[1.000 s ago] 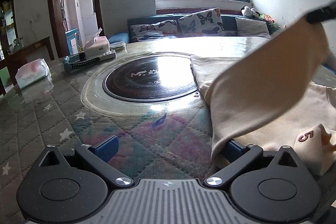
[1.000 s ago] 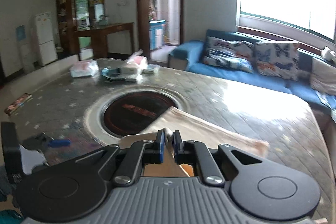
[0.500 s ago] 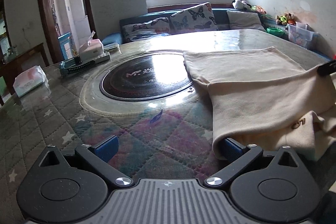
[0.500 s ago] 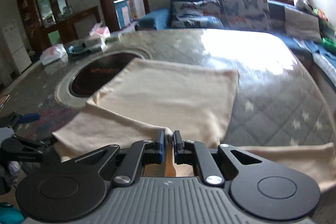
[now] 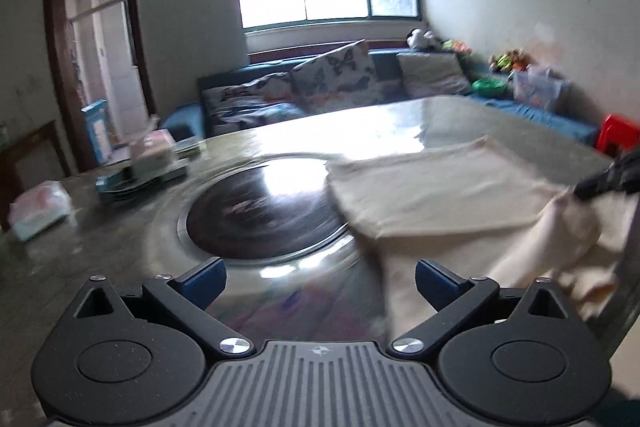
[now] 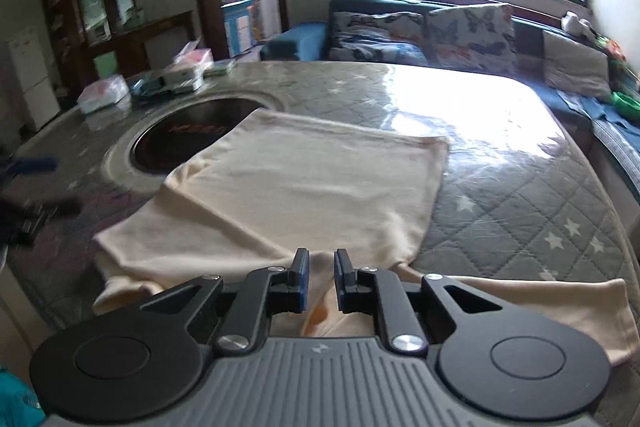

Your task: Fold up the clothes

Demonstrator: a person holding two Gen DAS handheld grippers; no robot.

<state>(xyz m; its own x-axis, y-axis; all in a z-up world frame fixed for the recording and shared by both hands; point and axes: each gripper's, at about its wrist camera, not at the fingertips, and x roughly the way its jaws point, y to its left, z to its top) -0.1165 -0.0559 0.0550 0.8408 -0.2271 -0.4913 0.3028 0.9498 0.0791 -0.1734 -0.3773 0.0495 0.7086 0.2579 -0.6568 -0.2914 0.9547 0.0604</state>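
Note:
A cream garment [image 6: 304,187] lies on the quilted table [image 6: 520,211], one layer folded over the one beneath. My right gripper [image 6: 321,279] sits low over the garment's near edge. Its jaws are opening, a narrow gap shows between the blue pads [image 6: 301,279], and cloth lies in that gap. From the left wrist view the right gripper [image 5: 608,179] is a dark tip at the far right, with the cloth [image 5: 440,195] bunched up against it. My left gripper [image 5: 320,275] hangs open above the table with nothing between its fingers. The garment's left edge runs past its right finger [image 5: 436,281].
A dark round glass hob [image 5: 264,211] is set into the table's middle, partly under the cloth. Tissue packs [image 5: 38,207] and a box on a tray [image 5: 152,155] stand at the far left. A blue sofa with cushions [image 6: 420,31] lines the wall behind. A red stool [image 5: 618,133] stands on the right.
The right gripper came down and laid the lifted fold flat over the garment, and its pads have parted a little. The left gripper rose off the table, away from the cloth's edge.

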